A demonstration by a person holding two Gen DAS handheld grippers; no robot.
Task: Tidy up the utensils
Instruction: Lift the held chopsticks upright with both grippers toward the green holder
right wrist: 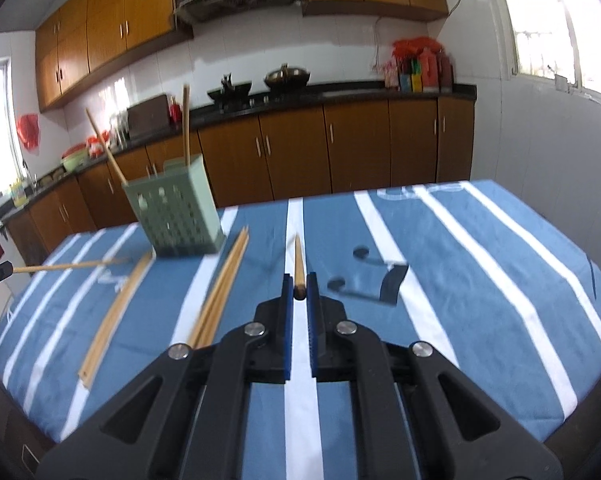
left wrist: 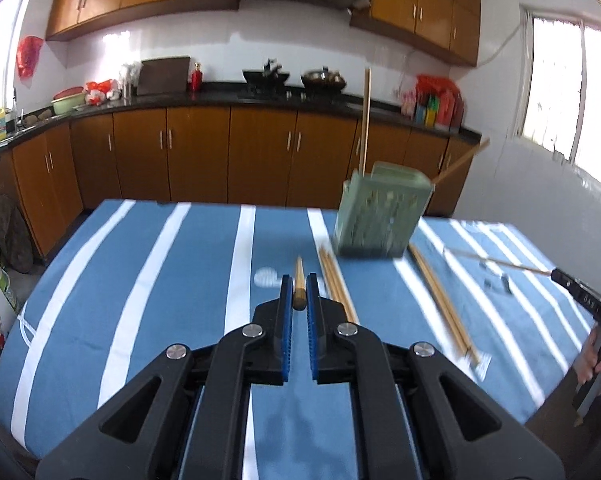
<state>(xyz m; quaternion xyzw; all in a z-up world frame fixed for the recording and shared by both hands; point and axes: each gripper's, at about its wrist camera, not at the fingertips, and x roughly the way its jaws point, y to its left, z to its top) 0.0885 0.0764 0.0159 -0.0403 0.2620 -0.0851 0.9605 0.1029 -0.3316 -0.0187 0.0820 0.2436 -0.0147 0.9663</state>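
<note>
A green perforated utensil holder (left wrist: pixel 380 216) stands on the blue striped tablecloth with two chopsticks (left wrist: pixel 365 120) sticking up out of it; it also shows in the right wrist view (right wrist: pixel 176 212). My left gripper (left wrist: pixel 299 284) is shut on a wooden chopstick (left wrist: pixel 299 280) that points forward above the cloth. My right gripper (right wrist: pixel 299 284) is shut on another wooden chopstick (right wrist: pixel 299 260). Loose chopsticks lie on the cloth: a bunch (left wrist: pixel 334 280) left of the holder and a pair (left wrist: pixel 440 296) right of it. They also show in the right wrist view (right wrist: pixel 224 280), (right wrist: pixel 116 316).
The table (left wrist: pixel 140 280) wears a blue cloth with white stripes. Kitchen cabinets (left wrist: pixel 220 152) and a dark counter with pots run behind it. The right gripper with its chopstick shows at the right edge of the left wrist view (left wrist: pixel 580 300). A window is at the right.
</note>
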